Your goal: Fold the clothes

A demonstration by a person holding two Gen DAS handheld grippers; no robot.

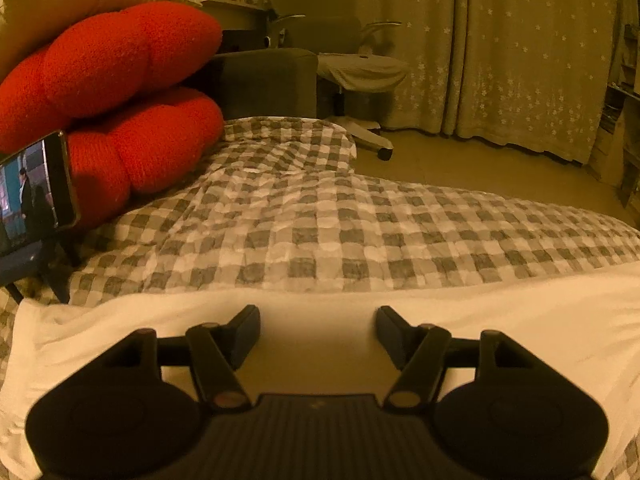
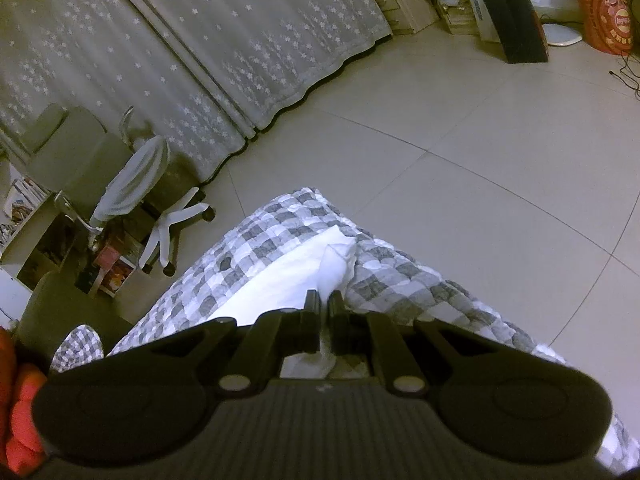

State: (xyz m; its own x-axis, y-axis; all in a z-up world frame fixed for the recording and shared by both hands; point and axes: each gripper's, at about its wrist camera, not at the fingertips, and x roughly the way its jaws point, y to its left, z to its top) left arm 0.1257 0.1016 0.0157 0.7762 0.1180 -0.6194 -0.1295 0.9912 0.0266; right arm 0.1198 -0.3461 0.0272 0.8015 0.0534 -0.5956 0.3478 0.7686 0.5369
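Observation:
A white garment [image 1: 520, 312] lies spread across the checked bedspread [image 1: 304, 216] in the left wrist view. My left gripper [image 1: 318, 322] hovers low over it, fingers wide open with nothing between them. In the right wrist view the same white garment [image 2: 288, 276] runs forward along the checked bedspread [image 2: 404, 280], with a raised fold near its far end. My right gripper [image 2: 324, 300] is shut on a pinch of that white cloth, which bunches up between the two pads.
A red knitted cushion [image 1: 120, 92] and a phone on a small stand [image 1: 34, 196] sit at the left of the bed. An office chair [image 2: 132, 184] stands by starred curtains [image 2: 208, 40]. Tiled floor [image 2: 480, 152] lies past the bed; bags and an orange bucket [image 2: 604, 8] stand far right.

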